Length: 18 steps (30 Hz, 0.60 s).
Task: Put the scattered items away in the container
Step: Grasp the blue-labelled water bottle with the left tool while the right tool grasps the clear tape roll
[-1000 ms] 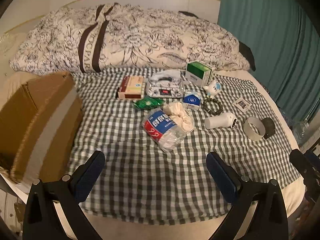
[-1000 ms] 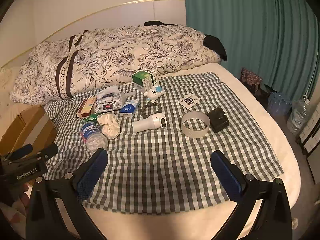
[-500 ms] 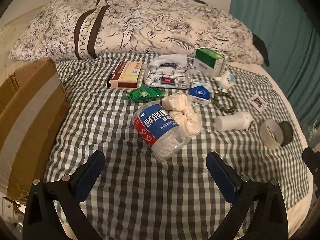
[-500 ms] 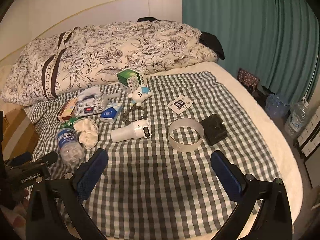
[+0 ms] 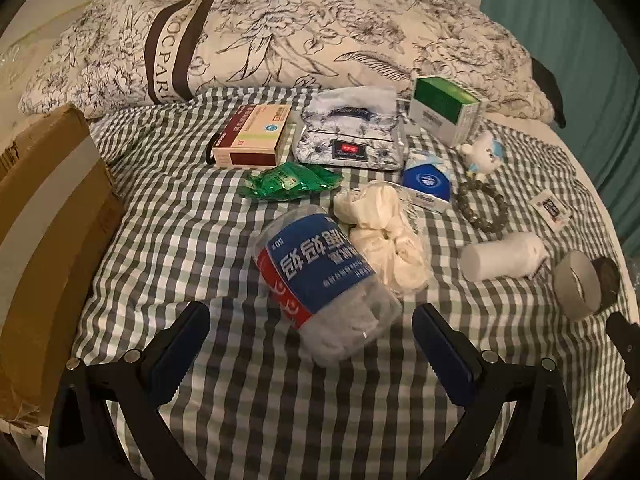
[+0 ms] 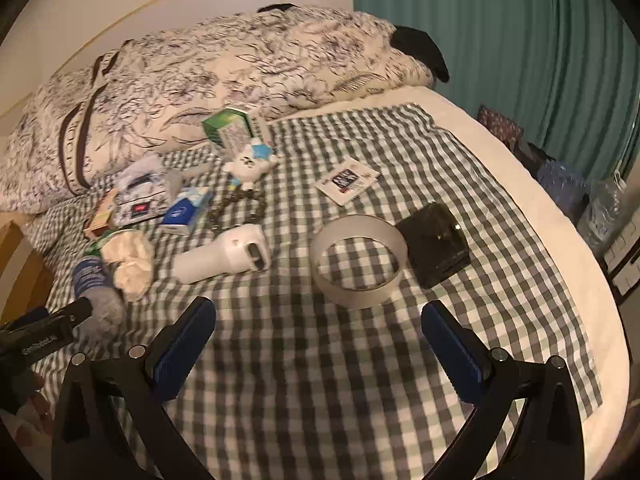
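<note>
Scattered items lie on a checked cloth [image 5: 168, 248] on a bed. A clear tub with a blue and red label [image 5: 320, 280] lies on its side just ahead of my open, empty left gripper [image 5: 312, 344]. A cream cloth bundle [image 5: 384, 236] lies beside it. A cardboard box [image 5: 44, 240] stands at the left. My open, empty right gripper [image 6: 320, 336] is close in front of a tape roll [image 6: 360, 260], with a black pouch [image 6: 434, 244] to its right and a white cylinder device [image 6: 224, 256] to its left.
Farther back lie a red-and-cream carton [image 5: 252, 136], a green packet [image 5: 288, 180], a floral pouch [image 5: 348, 136], a green box [image 5: 444, 108], a blue tissue pack [image 5: 426, 180], a bead bracelet [image 5: 480, 208], a small toy [image 5: 484, 156] and a card [image 6: 346, 180]. A floral duvet [image 5: 300, 32] lies behind.
Both grippers have moved forward and lower over the cloth. The left has closed in on the labelled tub, the right on the tape roll. Both stay open.
</note>
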Tool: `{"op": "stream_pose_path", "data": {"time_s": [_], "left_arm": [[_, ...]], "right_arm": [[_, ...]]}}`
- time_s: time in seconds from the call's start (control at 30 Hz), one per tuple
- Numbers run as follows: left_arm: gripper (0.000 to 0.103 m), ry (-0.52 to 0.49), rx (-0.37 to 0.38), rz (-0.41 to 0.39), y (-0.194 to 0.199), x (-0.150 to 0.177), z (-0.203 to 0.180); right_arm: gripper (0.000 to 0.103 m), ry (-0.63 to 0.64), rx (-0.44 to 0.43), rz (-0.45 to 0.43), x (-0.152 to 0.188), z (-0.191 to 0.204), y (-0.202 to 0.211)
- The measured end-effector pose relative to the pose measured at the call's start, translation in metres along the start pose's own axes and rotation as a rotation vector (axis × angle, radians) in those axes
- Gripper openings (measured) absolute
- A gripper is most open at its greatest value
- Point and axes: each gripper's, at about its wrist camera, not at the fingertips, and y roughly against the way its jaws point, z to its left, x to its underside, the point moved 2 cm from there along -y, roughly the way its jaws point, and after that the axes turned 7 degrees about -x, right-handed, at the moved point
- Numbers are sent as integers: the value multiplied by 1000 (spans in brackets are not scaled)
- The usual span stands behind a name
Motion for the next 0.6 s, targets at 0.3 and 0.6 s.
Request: {"op": "stream_pose_path", "data": {"time_s": [0.3, 0.6], "left_arm": [[103, -12, -30, 24, -25, -5, -17], [103, 14, -62, 68, -55, -10, -21]], "right_arm": [[103, 11, 76, 71, -13, -19, -45], [103, 35, 94, 115, -21, -23, -78]]}}
